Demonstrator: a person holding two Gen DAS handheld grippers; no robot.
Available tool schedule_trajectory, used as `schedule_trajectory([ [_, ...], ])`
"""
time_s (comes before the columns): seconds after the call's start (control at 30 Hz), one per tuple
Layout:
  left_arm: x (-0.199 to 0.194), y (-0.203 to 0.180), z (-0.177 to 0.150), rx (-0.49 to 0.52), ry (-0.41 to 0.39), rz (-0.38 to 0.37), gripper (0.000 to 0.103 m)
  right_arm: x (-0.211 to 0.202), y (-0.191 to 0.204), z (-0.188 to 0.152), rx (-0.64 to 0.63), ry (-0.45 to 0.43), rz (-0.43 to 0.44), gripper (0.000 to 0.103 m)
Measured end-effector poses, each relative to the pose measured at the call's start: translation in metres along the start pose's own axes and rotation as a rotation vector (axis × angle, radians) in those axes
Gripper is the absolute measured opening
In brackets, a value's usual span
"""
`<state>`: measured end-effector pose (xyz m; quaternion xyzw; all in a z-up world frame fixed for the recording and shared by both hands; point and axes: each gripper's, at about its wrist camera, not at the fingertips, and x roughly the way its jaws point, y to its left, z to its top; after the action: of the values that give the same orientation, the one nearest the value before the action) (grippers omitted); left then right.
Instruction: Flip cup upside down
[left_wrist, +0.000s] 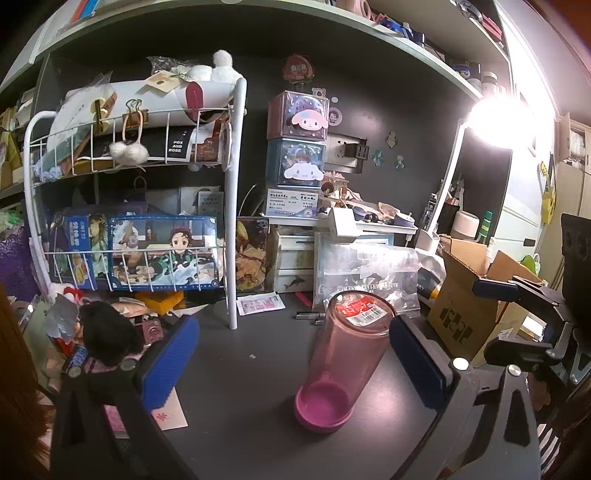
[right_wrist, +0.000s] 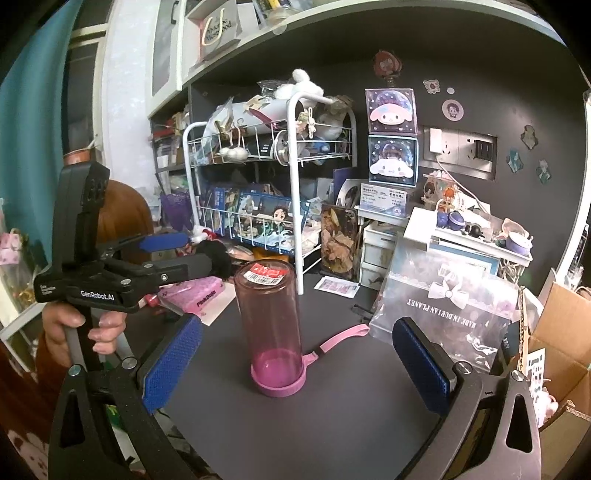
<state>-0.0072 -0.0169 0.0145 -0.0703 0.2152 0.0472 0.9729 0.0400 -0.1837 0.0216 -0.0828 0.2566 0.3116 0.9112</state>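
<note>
both grippers gape wide, clear of the cup standing vertical, rim down on the desk

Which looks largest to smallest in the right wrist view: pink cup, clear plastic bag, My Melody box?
1. clear plastic bag
2. pink cup
3. My Melody box
The box stands farther back, so its real size is unsure.

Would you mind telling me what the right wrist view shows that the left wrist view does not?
Only the right wrist view shows the pink strap lying beside the cup's base, and the hand holding the left gripper. Only the left wrist view shows the glaring lamp. Both show the pink cup standing with its labelled end up on the dark desk, and the white wire rack.
</note>
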Motion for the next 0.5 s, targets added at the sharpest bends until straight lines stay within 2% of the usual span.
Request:
schedule_trajectory([
  [0.5,-0.0008,-0.0038,-0.0005,0.000,-0.006,-0.007,0.102,0.0015,-0.0011,-0.0018,0.004,0.006,0.005,0.103],
])
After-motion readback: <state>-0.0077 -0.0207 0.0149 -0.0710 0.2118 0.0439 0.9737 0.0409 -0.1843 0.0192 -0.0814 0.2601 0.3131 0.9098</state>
